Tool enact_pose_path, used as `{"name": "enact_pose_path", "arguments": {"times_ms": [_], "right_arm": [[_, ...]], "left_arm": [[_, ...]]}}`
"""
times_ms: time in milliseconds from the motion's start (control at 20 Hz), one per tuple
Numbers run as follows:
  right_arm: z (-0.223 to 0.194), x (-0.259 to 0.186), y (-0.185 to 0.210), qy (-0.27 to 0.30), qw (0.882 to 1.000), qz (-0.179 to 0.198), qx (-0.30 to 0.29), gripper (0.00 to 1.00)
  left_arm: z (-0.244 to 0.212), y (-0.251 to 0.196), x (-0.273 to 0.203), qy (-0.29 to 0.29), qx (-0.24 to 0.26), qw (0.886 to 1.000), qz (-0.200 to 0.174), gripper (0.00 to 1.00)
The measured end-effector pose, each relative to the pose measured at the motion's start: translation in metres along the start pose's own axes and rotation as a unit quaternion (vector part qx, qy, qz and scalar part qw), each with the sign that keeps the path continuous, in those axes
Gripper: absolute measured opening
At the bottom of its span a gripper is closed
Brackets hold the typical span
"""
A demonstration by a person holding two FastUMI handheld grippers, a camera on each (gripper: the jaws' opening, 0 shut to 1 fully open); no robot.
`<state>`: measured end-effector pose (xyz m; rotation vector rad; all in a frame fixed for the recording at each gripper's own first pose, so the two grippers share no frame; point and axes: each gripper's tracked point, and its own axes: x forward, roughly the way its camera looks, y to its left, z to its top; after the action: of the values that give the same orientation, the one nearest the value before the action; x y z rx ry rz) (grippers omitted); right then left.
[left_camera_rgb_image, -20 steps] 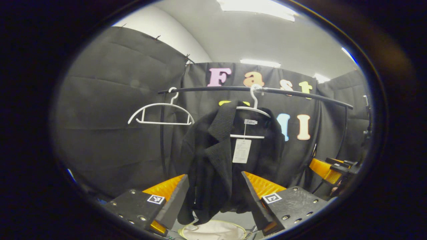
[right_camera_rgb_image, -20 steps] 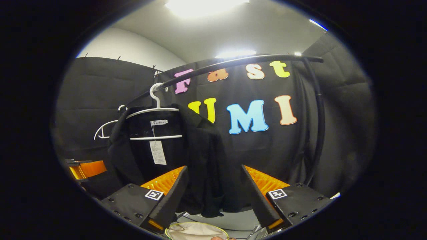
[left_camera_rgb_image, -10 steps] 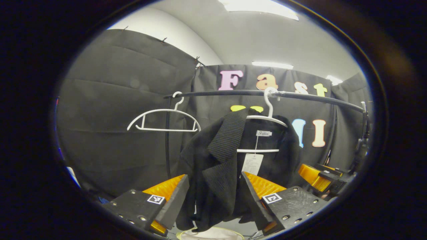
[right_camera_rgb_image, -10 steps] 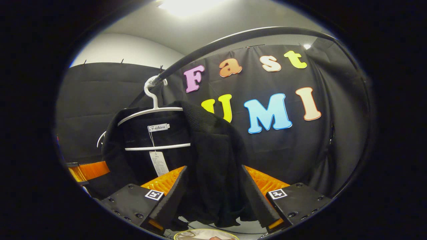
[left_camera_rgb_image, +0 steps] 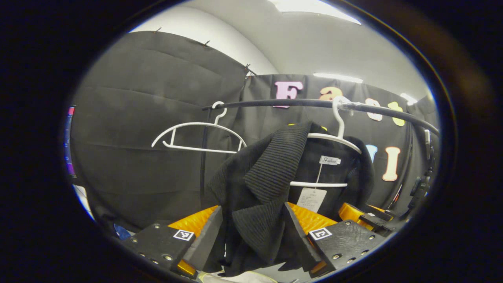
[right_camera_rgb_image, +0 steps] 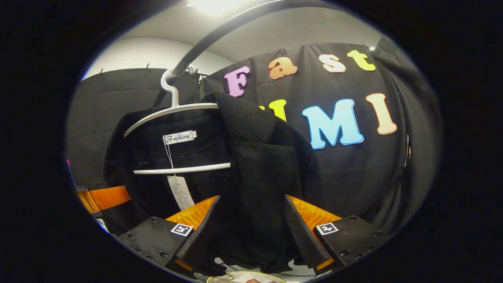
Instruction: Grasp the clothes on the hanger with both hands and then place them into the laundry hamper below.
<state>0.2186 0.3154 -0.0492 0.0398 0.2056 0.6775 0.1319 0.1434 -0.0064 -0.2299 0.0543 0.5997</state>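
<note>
Both hand-held grippers have closed in on the garment since a second ago, so the black cloth now sits deep between their fingers instead of hanging ahead of them.

In the left gripper view, the left hand-held gripper (left_camera_rgb_image: 251, 236) is spread wide, with the ribbed front edge of the black cardigan (left_camera_rgb_image: 271, 177) lying between its fingers; whether the fingers touch the cloth I cannot tell. In the right gripper view, the right hand-held gripper (right_camera_rgb_image: 251, 236) is likewise spread, straddling the cardigan's other front panel (right_camera_rgb_image: 259, 184).

Farther out, the cardigan hangs on its white hanger (right_camera_rgb_image: 173, 112), hooked over the black rail (left_camera_rgb_image: 275, 103), with a paper tag (right_camera_rgb_image: 180, 192) dangling inside. An empty hanger (left_camera_rgb_image: 196, 135) hangs toward the rail's left end. Below, a pale rim of the hamper (right_camera_rgb_image: 245, 278) peeks out under the cloth.

By my reading, the approach is done. Neither hand-held gripper has pinched yet, so the grasp, the lift off the hanger and the drop into the hamper all remain.
</note>
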Motion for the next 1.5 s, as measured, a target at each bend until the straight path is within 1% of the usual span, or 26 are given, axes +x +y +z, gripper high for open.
{"name": "enact_pose_path", "arguments": {"times_ms": [150, 250, 400, 450, 550, 650, 800, 850, 900, 950, 1000, 1050, 1100, 1150, 1200, 1250, 1300, 1350, 1400, 1450, 1500], "right_arm": [[-0.002, 0.006, -0.001, 0.003, 1.000, 0.004, 0.000, 0.98], [-0.001, 0.008, -0.002, 0.003, 1.000, 0.010, 0.003, 0.98], [-0.001, 0.010, -0.007, -0.002, 1.000, 0.013, 0.006, 0.98], [-0.003, 0.013, -0.010, 0.001, 1.000, 0.012, 0.008, 0.98], [-0.008, 0.021, -0.012, 0.009, 1.000, 0.014, 0.013, 0.98], [-0.007, 0.026, -0.018, 0.009, 1.000, 0.010, 0.010, 0.98], [-0.003, 0.033, -0.022, 0.005, 1.000, 0.012, 0.017, 0.96], [-0.002, 0.034, -0.021, 0.005, 1.000, 0.017, 0.020, 0.88], [-0.002, 0.034, -0.026, 0.007, 1.000, 0.012, 0.018, 0.73], [-0.002, 0.033, -0.031, 0.007, 1.000, 0.008, 0.016, 0.58], [0.001, 0.033, -0.034, 0.001, 1.000, 0.003, 0.020, 0.43], [0.003, 0.031, -0.036, -0.001, 1.000, 0.004, 0.028, 0.29], [0.003, 0.032, -0.034, 0.001, 0.999, 0.021, 0.031, 0.14], [0.003, 0.032, -0.032, 0.009, 0.998, 0.038, 0.041, 0.14], [0.003, 0.032, -0.028, 0.013, 0.997, 0.056, 0.052, 0.06], [0.004, 0.027, -0.028, 0.018, 0.996, 0.065, 0.057, 0.04], [0.003, 0.027, -0.031, 0.021, 0.996, 0.065, 0.057, 0.04], [0.007, 0.024, -0.037, 0.018, 0.997, 0.057, 0.055, 0.00], [0.010, 0.020, -0.038, 0.015, 0.997, 0.050, 0.055, 0.01], [0.015, 0.015, -0.040, 0.009, 0.998, 0.040, 0.055, 0.00], [0.019, 0.011, -0.043, 0.001, 0.998, 0.027, 0.052, 0.01]], "left_arm": [[-0.005, -0.006, 0.006, 0.007, -0.002, 1.000, 0.006, 0.90], [-0.001, -0.017, 0.002, 0.003, -0.008, 1.000, -0.003, 0.91], [-0.002, -0.022, 0.000, -0.001, 0.000, 1.000, 0.000, 0.90], [-0.006, -0.023, 0.004, 0.006, 0.002, 1.000, 0.001, 0.90], [-0.008, -0.021, 0.014, 0.008, 0.003, 1.000, 0.010, 0.90], [-0.011, -0.012, 0.024, 0.011, 0.012, 0.999, 0.036, 0.90], [-0.009, -0.008, 0.034, 0.010, 0.014, 0.999, 0.050, 0.91], [-0.008, -0.007, 0.035, 0.006, 0.017, 0.998, 0.055, 0.78], [-0.005, -0.001, 0.034, 0.001, 0.022, 0.998, 0.067, 0.66], [-0.004, -0.001, 0.032, -0.001, 0.025, 0.997, 0.068, 0.53], [-0.002, 0.004, 0.029, -0.005, 0.029, 0.996, 0.080, 0.40], [0.000, 0.008, 0.027, -0.009, 0.029, 0.996, 0.084, 0.28], [0.000, -0.003, 0.027, -0.008, 0.018, 0.999, 0.048, 0.15], [-0.002, -0.022, 0.026, -0.003, 0.007, 1.000, 0.005, 0.13], [-0.003, -0.019, 0.024, -0.001, 0.011, 1.000, 0.006, 0.12], [0.002, -0.011, 0.024, -0.003, 0.017, 1.000, -0.003, 0.03], [0.002, -0.015, 0.023, 0.004, 0.018, 1.000, -0.023, 0.03], [0.003, -0.015, 0.019, 0.009, 0.024, 0.999, -0.031, 0.03], [0.006, -0.015, 0.017, 0.009, 0.030, 0.999, -0.042, 0.03], [0.010, -0.017, 0.015, 0.007, 0.032, 0.998, -0.054, 0.03], [0.014, -0.019, 0.012, 0.004, 0.028, 0.997, -0.067, 0.02]]}}
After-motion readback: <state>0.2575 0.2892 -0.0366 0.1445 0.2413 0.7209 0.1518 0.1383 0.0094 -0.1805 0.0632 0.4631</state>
